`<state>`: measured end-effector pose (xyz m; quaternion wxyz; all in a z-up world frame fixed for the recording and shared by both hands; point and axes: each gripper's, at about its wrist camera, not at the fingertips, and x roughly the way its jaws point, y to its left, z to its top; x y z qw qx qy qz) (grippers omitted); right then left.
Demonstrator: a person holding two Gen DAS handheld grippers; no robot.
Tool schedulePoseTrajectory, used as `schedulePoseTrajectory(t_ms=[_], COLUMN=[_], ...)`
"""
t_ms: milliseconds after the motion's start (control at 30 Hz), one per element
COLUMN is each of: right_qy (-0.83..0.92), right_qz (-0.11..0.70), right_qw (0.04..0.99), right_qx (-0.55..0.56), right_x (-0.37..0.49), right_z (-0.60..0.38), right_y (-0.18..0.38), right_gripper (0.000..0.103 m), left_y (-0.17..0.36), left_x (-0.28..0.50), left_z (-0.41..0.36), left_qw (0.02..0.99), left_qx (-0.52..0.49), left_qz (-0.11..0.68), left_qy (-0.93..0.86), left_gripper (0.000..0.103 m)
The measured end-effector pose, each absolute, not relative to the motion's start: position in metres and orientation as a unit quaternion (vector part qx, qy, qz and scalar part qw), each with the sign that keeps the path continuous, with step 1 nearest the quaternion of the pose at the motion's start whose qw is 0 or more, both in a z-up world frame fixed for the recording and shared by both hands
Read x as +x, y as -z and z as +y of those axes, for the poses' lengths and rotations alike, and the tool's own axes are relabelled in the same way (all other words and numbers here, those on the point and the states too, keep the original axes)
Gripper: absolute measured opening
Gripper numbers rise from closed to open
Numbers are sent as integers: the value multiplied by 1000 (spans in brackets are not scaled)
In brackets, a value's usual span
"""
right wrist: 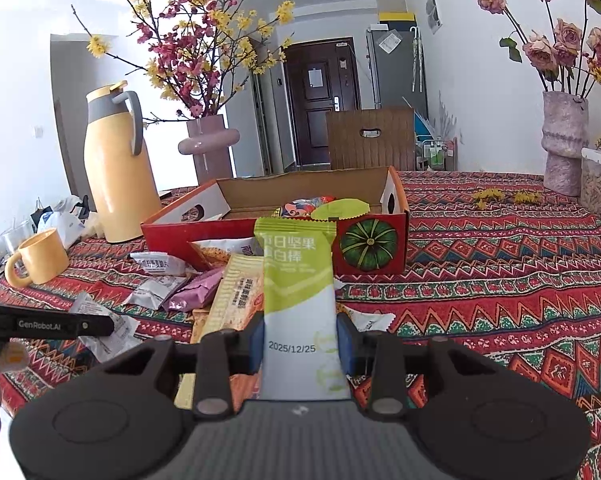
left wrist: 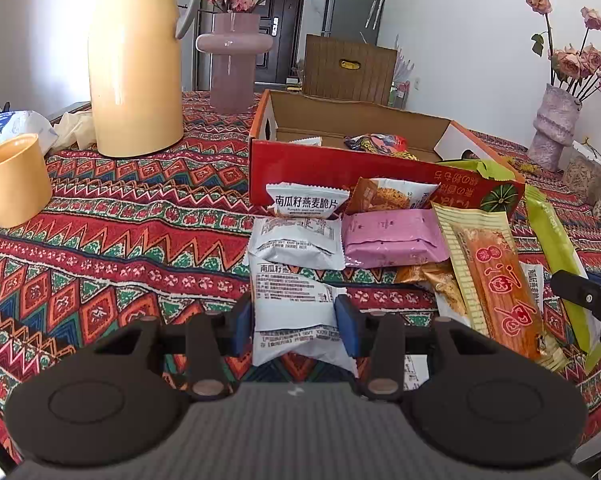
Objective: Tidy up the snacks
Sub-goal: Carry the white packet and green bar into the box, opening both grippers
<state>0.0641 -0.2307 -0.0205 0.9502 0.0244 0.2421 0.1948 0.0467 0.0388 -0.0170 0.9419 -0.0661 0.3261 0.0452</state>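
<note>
My left gripper is shut on a white snack packet, its blue pads pressing both sides, low over the patterned tablecloth. My right gripper is shut on a green-and-white nut bar, held lifted and pointing at the red cardboard box. The box is open and holds a few snacks. In front of it lie loose snacks: white packets, a pink packet, an orange-and-yellow long packet. The right gripper's finger shows at the left view's right edge.
A yellow thermos and a yellow mug stand to the left. A pink vase stands behind the box, another vase and a seed jar at the far right. Crumpled white bags lie far left.
</note>
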Motion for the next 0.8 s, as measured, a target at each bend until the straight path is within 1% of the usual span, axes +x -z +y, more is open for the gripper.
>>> schedulePoseTrajectory(t_ms=[400, 800], right_qy=[-192, -186], right_qz=[215, 179], right_qw=[957, 965], right_qx=[28, 38], right_x=[88, 142], right_z=[-228, -224], right_y=[0, -31], right_gripper=[35, 35], left_y=[-28, -67], left_x=[65, 108], left_z=[35, 22], left_qw=[959, 971], left_qx=[-56, -37], left_qz=[274, 235], left_qy=[-39, -26], left_gripper=[44, 44])
